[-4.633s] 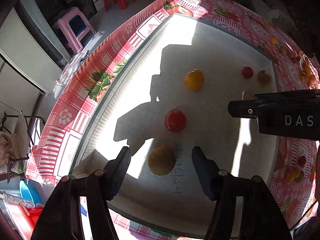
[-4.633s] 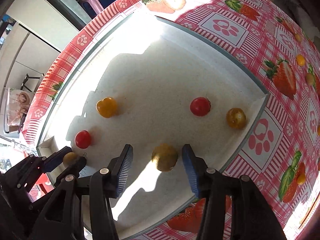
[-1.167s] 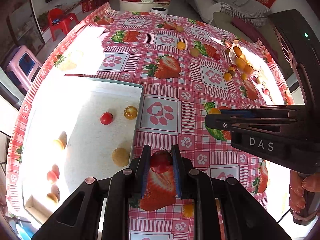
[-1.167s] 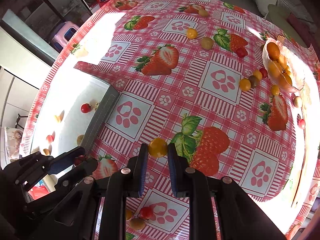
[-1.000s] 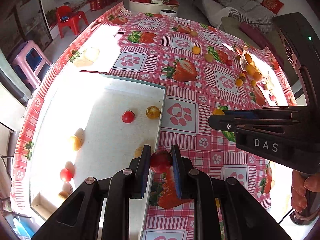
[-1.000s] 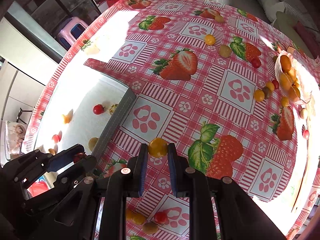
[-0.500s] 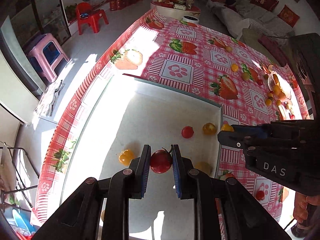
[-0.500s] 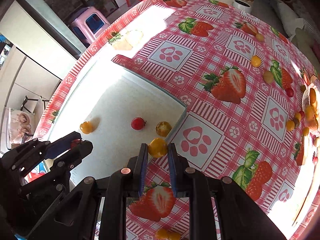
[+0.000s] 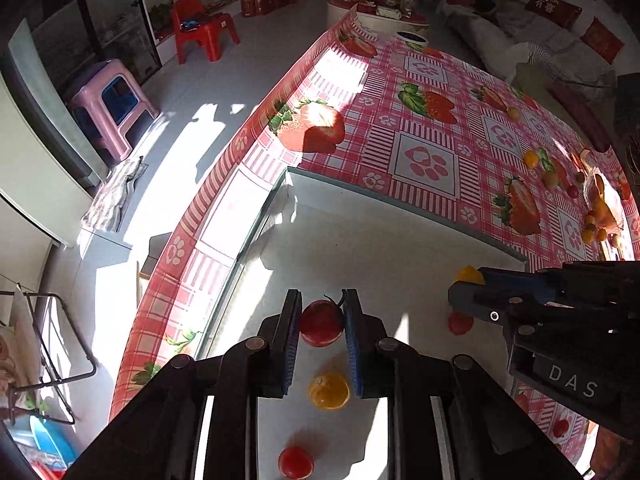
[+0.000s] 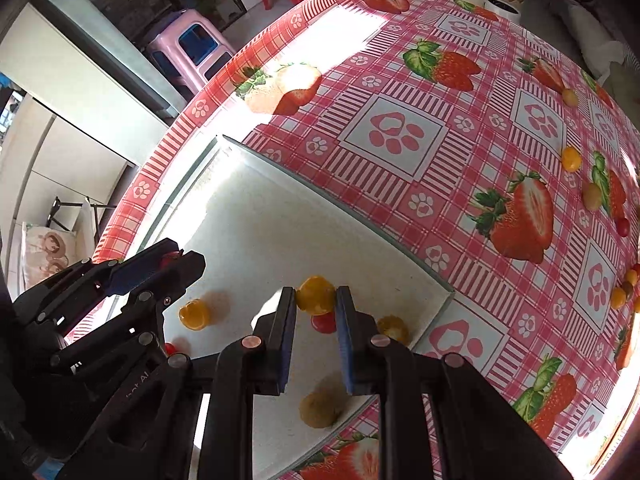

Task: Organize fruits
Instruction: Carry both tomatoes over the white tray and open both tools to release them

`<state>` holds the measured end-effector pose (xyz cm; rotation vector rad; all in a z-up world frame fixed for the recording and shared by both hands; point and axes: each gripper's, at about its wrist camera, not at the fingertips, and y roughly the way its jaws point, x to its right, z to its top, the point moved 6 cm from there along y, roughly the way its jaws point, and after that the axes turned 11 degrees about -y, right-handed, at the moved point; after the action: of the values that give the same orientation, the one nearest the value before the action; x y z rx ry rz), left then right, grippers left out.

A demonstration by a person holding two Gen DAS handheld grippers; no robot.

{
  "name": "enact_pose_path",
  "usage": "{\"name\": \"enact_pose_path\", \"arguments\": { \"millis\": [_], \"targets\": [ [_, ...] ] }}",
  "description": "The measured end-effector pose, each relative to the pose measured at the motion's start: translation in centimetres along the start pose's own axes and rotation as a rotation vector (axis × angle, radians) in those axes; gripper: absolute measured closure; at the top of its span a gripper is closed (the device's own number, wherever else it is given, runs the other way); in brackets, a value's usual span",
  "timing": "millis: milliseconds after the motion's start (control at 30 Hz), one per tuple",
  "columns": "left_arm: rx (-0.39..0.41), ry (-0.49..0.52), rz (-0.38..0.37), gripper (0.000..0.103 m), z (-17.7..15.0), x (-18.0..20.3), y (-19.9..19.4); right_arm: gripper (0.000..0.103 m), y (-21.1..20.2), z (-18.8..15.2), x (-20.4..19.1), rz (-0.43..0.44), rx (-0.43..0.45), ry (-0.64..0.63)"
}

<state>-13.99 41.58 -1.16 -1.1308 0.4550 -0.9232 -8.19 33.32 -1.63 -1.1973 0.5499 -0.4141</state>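
Observation:
My left gripper (image 9: 322, 322) is shut on a red cherry tomato (image 9: 321, 323) and hangs above the white tray (image 9: 400, 236). My right gripper (image 10: 316, 301) is shut on a yellow cherry tomato (image 10: 315, 295), also over the tray (image 10: 256, 208). Below the left gripper lie a yellow tomato (image 9: 329, 391) and a red one (image 9: 296, 462) on the tray floor. In the right wrist view a yellow tomato (image 10: 194, 314), a red one (image 10: 323, 323), an orange-brown one (image 10: 393, 329) and a dull yellow one (image 10: 319, 409) rest in the tray. The left gripper (image 10: 160, 264) shows at the left there.
The tray sits on a red checked cloth with strawberry prints (image 10: 516, 216). Several loose small tomatoes (image 10: 571, 159) lie on the cloth to the right, near a clear bag of fruit (image 9: 600, 204). The table edge (image 9: 224, 184) drops to the floor at the left, with a pink stool (image 9: 110, 110) below.
Both grippers, each still holding its tomato, have moved left from over the checked cloth to above the tray. The tray now fills the lower part of both views.

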Motion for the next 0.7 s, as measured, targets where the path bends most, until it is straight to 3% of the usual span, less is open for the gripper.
{"name": "enact_pose_path", "arguments": {
  "millis": [600, 633, 667, 700],
  "targets": [
    [-0.049, 0.044, 0.055, 0.079, -0.4, -0.5, 2.9, 0.081, 4.0, 0.8, -0.1, -0.018, -0.056, -0.011],
    [-0.047, 0.046, 0.063, 0.072, -0.4, -0.6, 3.0, 0.081, 4.0, 0.7, -0.2, -0.019, -0.055, -0.015],
    [-0.046, 0.046, 0.068, 0.054, -0.4, -0.6, 2.9, 0.081, 4.0, 0.7, -0.3, -0.021, -0.054, -0.019],
    [-0.039, 0.042, 0.072, 0.044, -0.3, -0.7, 2.8, 0.081, 4.0, 0.7, -0.4, -0.022, -0.054, -0.023]
  ]
}}
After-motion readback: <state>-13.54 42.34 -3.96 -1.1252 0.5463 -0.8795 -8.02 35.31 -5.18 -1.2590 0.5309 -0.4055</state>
